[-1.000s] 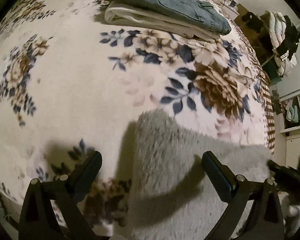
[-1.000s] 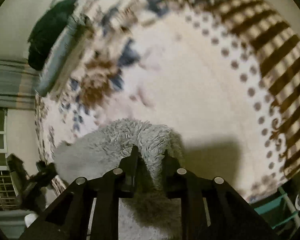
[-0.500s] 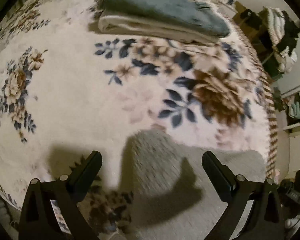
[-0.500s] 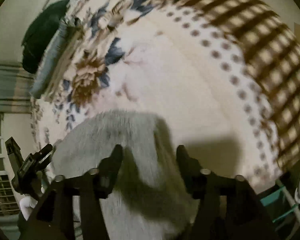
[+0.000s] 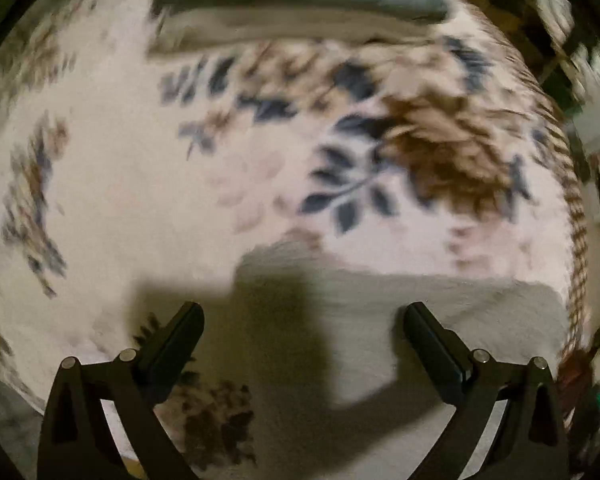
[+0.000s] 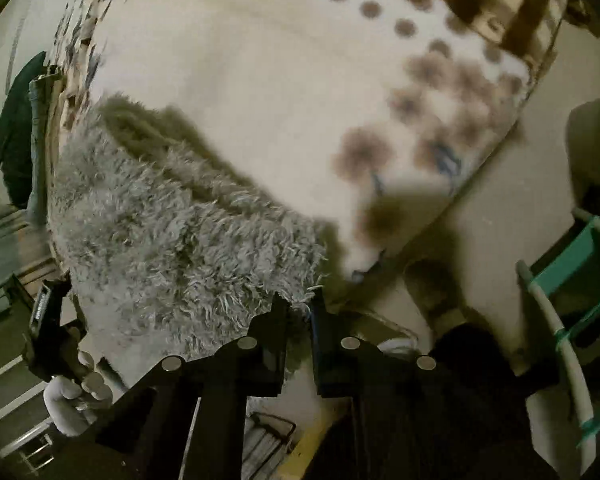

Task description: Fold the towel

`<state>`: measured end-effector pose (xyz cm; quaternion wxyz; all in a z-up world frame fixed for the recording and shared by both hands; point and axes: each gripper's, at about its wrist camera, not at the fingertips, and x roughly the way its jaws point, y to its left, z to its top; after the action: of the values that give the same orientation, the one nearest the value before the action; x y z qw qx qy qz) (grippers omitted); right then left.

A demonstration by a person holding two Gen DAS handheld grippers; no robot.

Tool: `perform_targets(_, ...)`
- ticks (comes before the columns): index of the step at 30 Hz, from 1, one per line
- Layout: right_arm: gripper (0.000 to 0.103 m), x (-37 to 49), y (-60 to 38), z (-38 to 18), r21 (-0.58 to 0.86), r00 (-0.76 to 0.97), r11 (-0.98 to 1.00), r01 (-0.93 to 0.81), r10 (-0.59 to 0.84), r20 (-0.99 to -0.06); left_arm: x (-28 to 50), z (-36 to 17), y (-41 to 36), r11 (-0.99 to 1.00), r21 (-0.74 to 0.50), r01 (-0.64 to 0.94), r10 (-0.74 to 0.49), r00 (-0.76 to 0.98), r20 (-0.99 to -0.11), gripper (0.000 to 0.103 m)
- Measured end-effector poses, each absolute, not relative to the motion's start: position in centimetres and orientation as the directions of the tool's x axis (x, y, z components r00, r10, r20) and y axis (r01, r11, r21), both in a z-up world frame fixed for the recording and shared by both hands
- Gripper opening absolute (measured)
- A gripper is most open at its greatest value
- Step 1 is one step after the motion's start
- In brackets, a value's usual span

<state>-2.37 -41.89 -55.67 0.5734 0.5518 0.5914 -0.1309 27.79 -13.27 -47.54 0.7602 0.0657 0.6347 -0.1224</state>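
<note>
A shaggy grey towel (image 5: pixel 380 320) lies on the floral blanket (image 5: pixel 140 160) of a bed, near its front edge. My left gripper (image 5: pixel 302 316) hovers over the towel's left part, open wide with nothing between its fingers. In the right wrist view the towel (image 6: pixel 172 220) lies folded, with a raised fold along its far side. My right gripper (image 6: pixel 299 306) has its jaws nearly together on the towel's near right corner at the bed's edge. The left gripper (image 6: pixel 46 320) shows at the lower left, held by a gloved hand (image 6: pixel 72 396).
Folded clothes, a blue garment on a white one (image 5: pixel 300 0), lie at the blanket's far side. The blanket's corner (image 6: pixel 480 128) hangs over the bed edge. A teal rack (image 6: pixel 580 264) stands on the floor to the right. Cluttered shelves (image 5: pixel 572 60) are beyond the bed.
The right gripper let go of the towel, opened, dropped back toward the bed's edge and closed on the near corner. The left gripper stayed open and drew back slightly.
</note>
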Motion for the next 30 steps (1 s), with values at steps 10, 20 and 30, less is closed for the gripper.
perform_targets(10, 0.054, -2.1, -41.7, -54.9, 0.541, 0.353, 0.26, 0.8, 0.526, -0.774, 21.5, -49.3, -35.0, 0.675, -0.069, 0.734, -0.092, -0.008, -0.996, 0.103)
perform_targets(20, 0.016, -1.7, -39.7, -54.7, 0.458, 0.282, 0.404, 0.792, 0.424, -0.861, 25.1, -55.5, -36.3, 0.692, -0.014, 0.722, 0.015, -0.034, -0.999, 0.103)
perform_targets(30, 0.022, -0.8, -39.5, -56.0, 0.44, 0.206, 0.424, 0.791, 0.493, -0.845, 25.4, -52.4, -33.6, 0.742, -0.088, 0.665, -0.084, -0.038, -0.996, 0.103)
